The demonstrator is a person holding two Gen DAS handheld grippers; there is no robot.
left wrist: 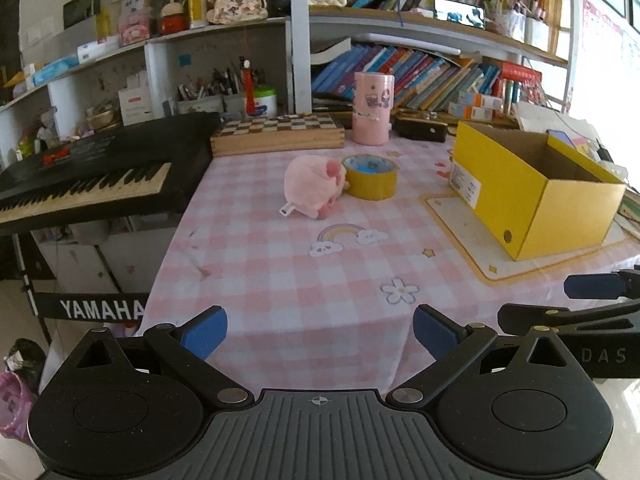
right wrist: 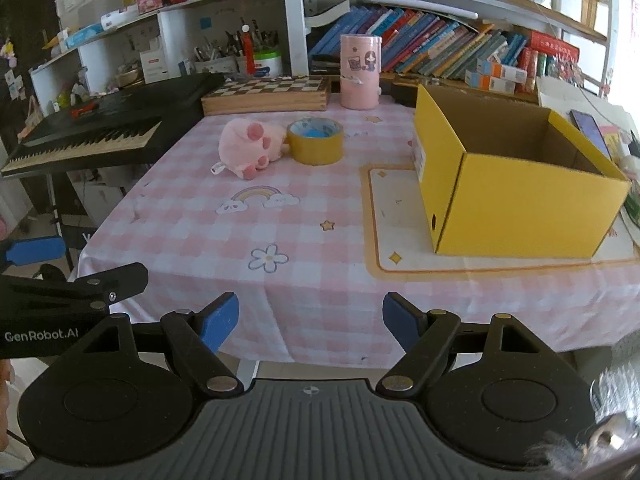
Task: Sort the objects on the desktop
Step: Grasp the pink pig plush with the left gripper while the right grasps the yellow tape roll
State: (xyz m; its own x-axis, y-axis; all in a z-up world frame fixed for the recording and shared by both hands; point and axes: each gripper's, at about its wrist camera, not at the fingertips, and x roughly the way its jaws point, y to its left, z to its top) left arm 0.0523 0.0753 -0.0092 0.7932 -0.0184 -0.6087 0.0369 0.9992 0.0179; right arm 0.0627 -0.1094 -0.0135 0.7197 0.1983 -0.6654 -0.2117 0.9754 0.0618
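Observation:
A pink plush toy lies on the pink checked tablecloth, touching a yellow tape roll to its right. An open yellow cardboard box stands on a mat at the right. The same plush, tape roll and box show in the right wrist view. My left gripper is open and empty at the table's near edge. My right gripper is open and empty, also at the near edge, to the right of the left one.
A pink cylinder tin, a wooden chessboard box and a black case stand at the back. A black keyboard sits left of the table. Bookshelves rise behind.

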